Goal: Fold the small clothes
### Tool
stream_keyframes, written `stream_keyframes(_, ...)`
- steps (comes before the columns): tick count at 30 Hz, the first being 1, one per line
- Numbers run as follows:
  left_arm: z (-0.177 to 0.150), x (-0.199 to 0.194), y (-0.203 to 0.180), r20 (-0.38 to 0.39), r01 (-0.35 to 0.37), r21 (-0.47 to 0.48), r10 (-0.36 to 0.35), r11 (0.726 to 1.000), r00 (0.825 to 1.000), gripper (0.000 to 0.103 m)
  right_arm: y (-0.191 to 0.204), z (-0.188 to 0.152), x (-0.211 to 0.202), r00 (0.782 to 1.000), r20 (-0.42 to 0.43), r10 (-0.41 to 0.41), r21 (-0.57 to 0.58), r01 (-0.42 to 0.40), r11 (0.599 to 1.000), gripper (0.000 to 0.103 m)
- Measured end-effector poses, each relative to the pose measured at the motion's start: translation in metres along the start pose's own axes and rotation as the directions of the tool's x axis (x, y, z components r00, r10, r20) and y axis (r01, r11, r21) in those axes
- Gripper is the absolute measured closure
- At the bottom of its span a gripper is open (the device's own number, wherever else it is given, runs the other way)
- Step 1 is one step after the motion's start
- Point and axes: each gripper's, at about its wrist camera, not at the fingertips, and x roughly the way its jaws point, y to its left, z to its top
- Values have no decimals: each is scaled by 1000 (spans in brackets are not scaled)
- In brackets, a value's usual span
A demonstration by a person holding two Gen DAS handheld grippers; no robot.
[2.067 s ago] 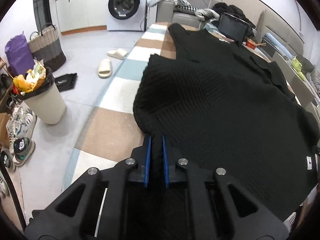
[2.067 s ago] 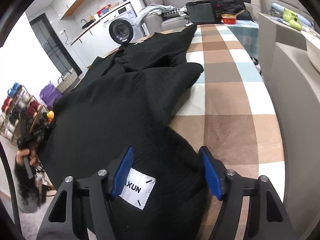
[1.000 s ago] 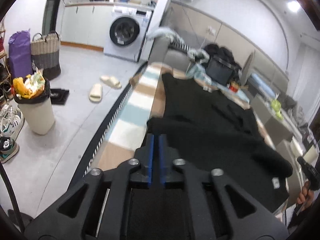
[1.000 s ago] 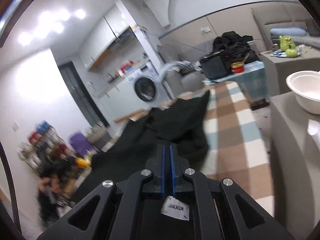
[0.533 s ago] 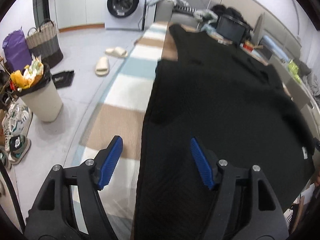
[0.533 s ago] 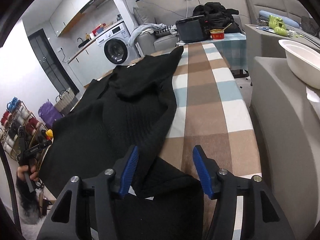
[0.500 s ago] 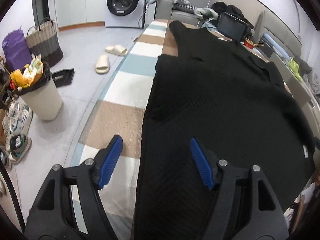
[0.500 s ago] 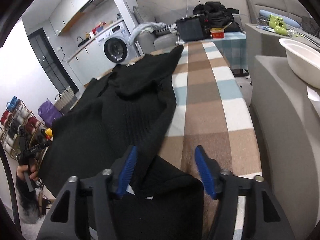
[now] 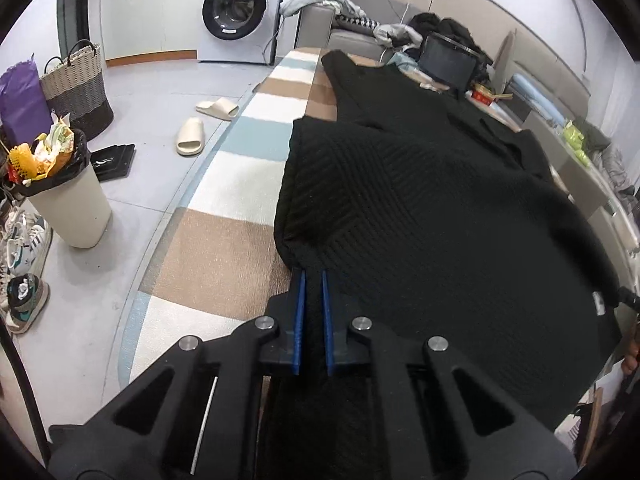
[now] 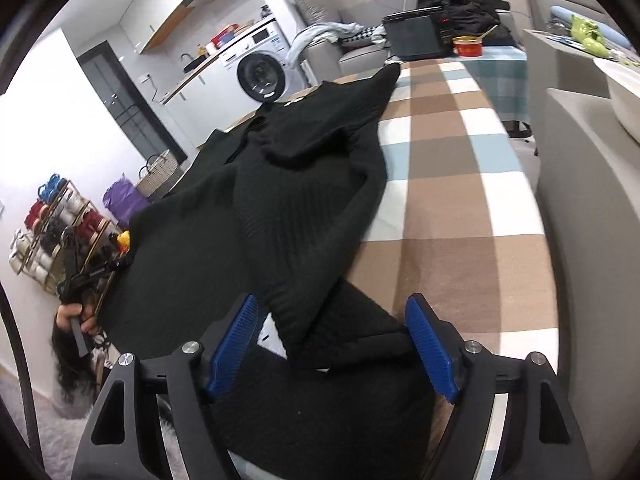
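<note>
Tabletop [image 9: 224,240]: long surface under a checked cloth of brown, white and pale blue squares, seen lengthwise in both wrist views.

Black knit garment [image 9: 420,208]: spread along most of the tabletop, its far end reaching toward the far edge. One side of it lies just inside the left long edge, with a band of checked cloth bare beside it. On the right, a fold or sleeve lies doubled over the body, and the near portion is bunched at the near edge. A white label shows partly under that bunched cloth in the right wrist view.

Left gripper [image 9: 311,312]: pads drawn nearly together, pinching the near-left corner of the garment; cloth sits between them. The jaws have just been closing.

Right gripper [image 10: 332,344]: jaws wide, straddling the bunched near-right cloth without pressing on it. The jaws have just been opening.

Assessment: the step in hand appears to be securing both near corners for a fold. The left is taken; the right is not. The next move calls for the right gripper to close on its corner, then both to lift evenly and carry the near edge toward the far end.
</note>
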Motion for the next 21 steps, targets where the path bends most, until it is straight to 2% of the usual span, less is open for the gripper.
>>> stream_keyframes(4, 4, -12, 4, 37, 26, -27, -25, 999, 999, 98, 1, 0, -2, 998, -14, 57, 7, -57, 998, 25)
stream_keyframes(7, 6, -20, 4, 59, 35, -27, -33, 999, 998, 98, 5, 0, 4, 997, -31, 72, -5, -72, 997, 25)
stream_keyframes(11, 5, -22, 4, 57, 34, -25, -33, 999, 998, 98, 2, 12, 20, 995, -16, 99, 50, -99, 994, 27)
stream_keyframes(12, 5, -22, 5, 56, 36, -30, -34, 999, 998, 98, 2, 15, 24, 994, -21, 106, 55, -104, 993, 39)
stream_keyframes(13, 4, -22, 6, 56, 39, -32, -37, 999, 998, 98, 5, 18, 28, 993, -36, 116, 45, -115, 992, 65)
stream_keyframes(14, 3, -22, 7, 56, 40, -34, -38, 999, 998, 98, 10, 21, 33, 991, -53, 125, 19, -124, 992, 73)
stream_keyframes(15, 4, -23, 8, 57, 40, -38, -38, 998, 998, 98, 17, 23, 35, 991, -60, 122, -13, -123, 992, 77)
stream_keyframes(17, 3, -22, 9, 55, 45, -43, -43, 998, 998, 98, 27, 25, 40, 993, -89, 75, -74, -82, 994, 77)
stream_keyframes(18, 3, -22, 9, 56, 47, -42, -44, 998, 997, 98, 30, 24, 42, 993, -105, 53, -95, -63, 993, 71)
stream_keyframes(19, 3, -21, 8, 57, 46, -41, -44, 998, 997, 98, 32, 22, 42, 992, -119, 44, -116, -58, 992, 58)
stream_keyframes(21, 2, -20, 9, 54, 44, -44, -42, 998, 998, 98, 38, 16, 43, 991, -130, 19, -165, -41, 985, 50)
